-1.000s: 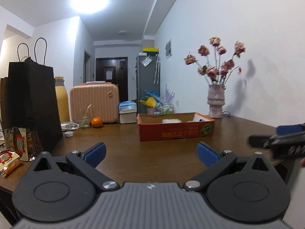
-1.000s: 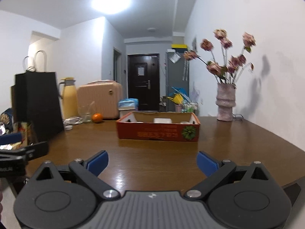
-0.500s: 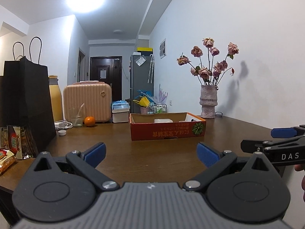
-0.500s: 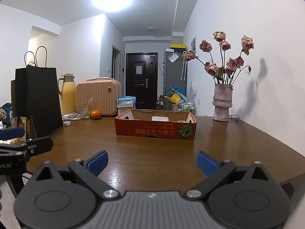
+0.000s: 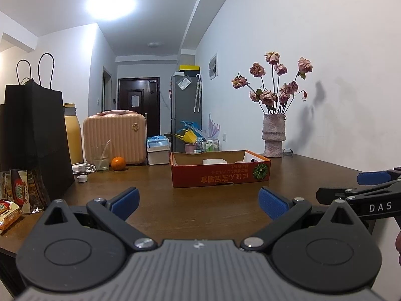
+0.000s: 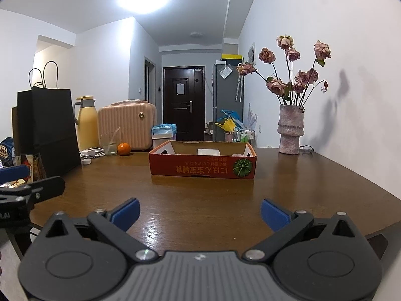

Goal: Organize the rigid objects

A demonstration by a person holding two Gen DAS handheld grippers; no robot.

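Orange-red cardboard box (image 5: 220, 176), shallow, open top, sits flat on the brown tabletop (image 5: 200, 208), mid-table, printed text on its front upside down, green pumpkin graphic at the front right corner. Inside: white rectangular block (image 5: 214, 161) near the middle, lying flat; small pale pinkish item (image 6: 236, 154) toward the right end, mostly hidden by the box wall, shape unclear. A dark item (image 5: 253, 160) at the far right inside, too small to identify.
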